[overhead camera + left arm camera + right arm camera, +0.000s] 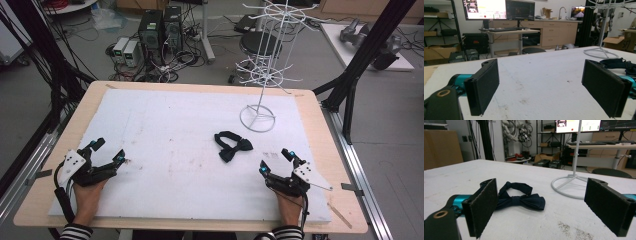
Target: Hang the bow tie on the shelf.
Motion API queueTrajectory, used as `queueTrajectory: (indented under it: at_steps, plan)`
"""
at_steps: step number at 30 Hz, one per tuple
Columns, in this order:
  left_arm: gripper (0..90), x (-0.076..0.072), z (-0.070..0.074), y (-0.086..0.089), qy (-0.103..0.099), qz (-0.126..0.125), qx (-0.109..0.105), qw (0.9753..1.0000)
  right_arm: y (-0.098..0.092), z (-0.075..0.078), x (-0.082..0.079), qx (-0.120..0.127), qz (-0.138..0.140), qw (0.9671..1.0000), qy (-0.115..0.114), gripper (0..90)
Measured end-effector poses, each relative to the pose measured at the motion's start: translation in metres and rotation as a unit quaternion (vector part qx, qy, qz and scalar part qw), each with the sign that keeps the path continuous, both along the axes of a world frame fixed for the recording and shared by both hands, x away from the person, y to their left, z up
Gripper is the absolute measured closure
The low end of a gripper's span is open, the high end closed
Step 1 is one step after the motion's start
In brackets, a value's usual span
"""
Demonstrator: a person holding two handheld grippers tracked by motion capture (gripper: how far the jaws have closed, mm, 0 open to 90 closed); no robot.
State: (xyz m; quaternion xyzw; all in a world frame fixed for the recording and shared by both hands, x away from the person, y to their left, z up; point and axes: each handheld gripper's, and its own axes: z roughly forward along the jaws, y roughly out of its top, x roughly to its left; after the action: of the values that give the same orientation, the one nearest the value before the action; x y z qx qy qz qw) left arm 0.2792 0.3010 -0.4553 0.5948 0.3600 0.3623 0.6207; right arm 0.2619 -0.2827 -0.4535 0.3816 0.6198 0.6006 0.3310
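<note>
Left gripper (109, 152): resting on the white foam board (165, 150), jaws gaping wide, empty.
Right gripper (276, 161): likewise spread, facing the dark navy fabric bow tie (520, 198).
White wire display stand (258, 116): standing behind.
Writing: monitor text unreadable.

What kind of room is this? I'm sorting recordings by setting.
Probably a robotics lab or workshop: desktop computer towers with tangled cables on the floor, lit monitors on a standing desk, a black metal frame beside the white foam-topped table, and grey robot parts on a side bench.
</note>
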Motion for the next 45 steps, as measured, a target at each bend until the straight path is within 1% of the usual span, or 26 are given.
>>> queueTrajectory:
  at_steps: [3, 8, 14, 20, 21, 22, 23, 26, 27, 30, 32, 33, 35, 36, 37, 38, 39, 40, 41, 44, 45]
  plan:
    - [14.9, 0.000, 0.000, 0.000, 0.002, 0.002, -0.003, 1.0000, 0.000, 0.000, 0.000, 0.002, 0.000, 1.0000, 0.002, 11.0]
    - [14.9, 0.000, 0.000, 0.000, 0.000, 0.001, 0.000, 1.0000, 0.000, 0.000, 0.000, -0.003, -0.002, 1.0000, -0.002, 11.0]
    - [14.9, 0.000, 0.000, 0.000, 0.000, 0.002, -0.003, 1.0000, 0.002, 0.000, -0.001, -0.003, -0.006, 1.0000, 0.002, 11.0]
    - [14.9, 0.000, 0.000, 0.000, 0.000, 0.001, -0.002, 1.0000, 0.001, 0.000, 0.001, -0.004, -0.009, 1.0000, 0.001, 11.0]
    - [14.9, 0.000, 0.000, 0.000, 0.001, 0.001, -0.001, 1.0000, 0.001, 0.000, 0.001, -0.005, -0.011, 0.9999, 0.002, 11.0]
    - [14.9, 0.000, 0.000, 0.000, 0.001, 0.001, -0.001, 1.0000, 0.002, 0.000, 0.000, -0.004, -0.010, 0.9999, 0.007, 11.0]
    - [14.9, 0.000, 0.000, 0.000, 0.001, 0.001, -0.001, 1.0000, 0.002, 0.001, 0.001, -0.008, -0.014, 0.9999, 0.007, 11.0]
    - [14.9, 0.000, 0.000, 0.000, -0.001, 0.001, 0.000, 1.0000, 0.002, 0.001, 0.001, -0.008, -0.015, 0.9998, 0.007, 11.0]
    - [14.9, 0.000, 0.000, 0.000, -0.001, 0.001, 0.000, 1.0000, 0.003, 0.001, 0.001, -0.005, -0.016, 0.9998, 0.009, 11.0]
    - [14.9, 0.000, 0.000, 0.000, 0.001, 0.001, 0.000, 1.0000, 0.003, 0.001, 0.001, -0.007, -0.019, 0.9998, 0.009, 11.0]
    - [14.9, 0.000, 0.000, 0.000, 0.001, 0.001, 0.000, 1.0000, 0.002, 0.001, 0.002, -0.004, -0.016, 0.9997, 0.015, 11.0]
    - [14.9, 0.000, 0.000, 0.000, 0.001, 0.001, 0.000, 1.0000, 0.001, 0.001, 0.003, -0.003, -0.016, 0.9998, 0.014, 11.0]
    - [14.9, 0.000, 0.000, 0.000, 0.002, 0.002, -0.002, 1.0000, 0.000, 0.001, 0.004, 0.006, -0.019, 0.9996, 0.021, 11.0]
    - [14.9, 0.000, 0.000, 0.000, 0.002, 0.003, -0.003, 1.0000, -0.001, 0.003, 0.006, 0.007, -0.018, 0.9993, 0.033, 11.0]
    - [14.9, 0.000, 0.000, 0.000, 0.002, 0.003, -0.004, 1.0000, -0.001, 0.004, 0.006, 0.000, -0.017, 0.9993, 0.034, 11.0]
    - [14.9, 0.000, 0.000, 0.000, 0.002, 0.002, -0.003, 1.0000, -0.001, 0.004, 0.006, 0.000, -0.017, 0.9993, 0.034, 11.0]
    - [14.9, 0.000, 0.000, 0.000, 0.001, 0.002, -0.001, 1.0000, 0.000, 0.007, 0.008, -0.007, -0.017, 0.9991, 0.037, 11.1]
    - [14.9, 0.000, 0.000, 0.000, 0.002, 0.001, 0.001, 1.0000, 0.000, 0.007, 0.008, -0.007, -0.017, 0.9991, 0.037, 11.1]
    - [14.9, 0.000, 0.000, 0.000, 0.001, 0.002, 0.000, 1.0000, 0.000, 0.010, 0.008, -0.009, -0.015, 0.9990, 0.042, 11.1]
    - [14.9, 0.000, 0.000, 0.000, 0.001, 0.002, -0.001, 1.0000, 0.004, 0.020, 0.012, -0.021, -0.008, 0.9984, 0.052, 11.1]
    - [14.9, 0.000, 0.000, 0.000, 0.001, 0.002, 0.000, 1.0000, 0.006, 0.027, 0.016, -0.031, -0.001, 0.9978, 0.059, 11.1]
